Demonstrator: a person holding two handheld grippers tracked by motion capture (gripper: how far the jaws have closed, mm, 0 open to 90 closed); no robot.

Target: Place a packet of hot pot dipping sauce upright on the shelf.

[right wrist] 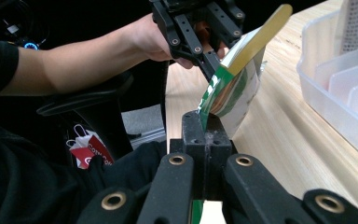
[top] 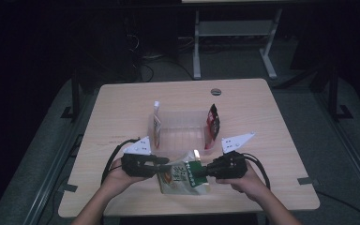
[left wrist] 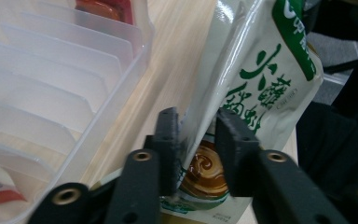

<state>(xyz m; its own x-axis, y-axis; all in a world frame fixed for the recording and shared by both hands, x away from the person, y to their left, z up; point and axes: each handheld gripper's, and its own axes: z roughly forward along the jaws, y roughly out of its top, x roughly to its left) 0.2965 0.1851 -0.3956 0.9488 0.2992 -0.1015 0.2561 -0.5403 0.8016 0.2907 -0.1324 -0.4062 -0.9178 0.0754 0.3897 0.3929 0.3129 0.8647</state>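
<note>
High view: the green-and-white foil snack pouch (top: pixel 183 176) sits over the near edge of the light wooden table (top: pixel 122 103), just in front of a clear plastic divided bin (top: pixel 178 133). Left gripper view: the left gripper (left wrist: pixel 198 140) fingers are released around the pouch, not squeezing. Right gripper view: the right gripper (right wrist: pixel 206 130) is clenched on the pouch's edge.

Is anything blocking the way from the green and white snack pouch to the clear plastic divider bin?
Nothing visible. The green and white snack pouch hangs just in front of the clear plastic divider bin, whose middle slots are free.
</note>
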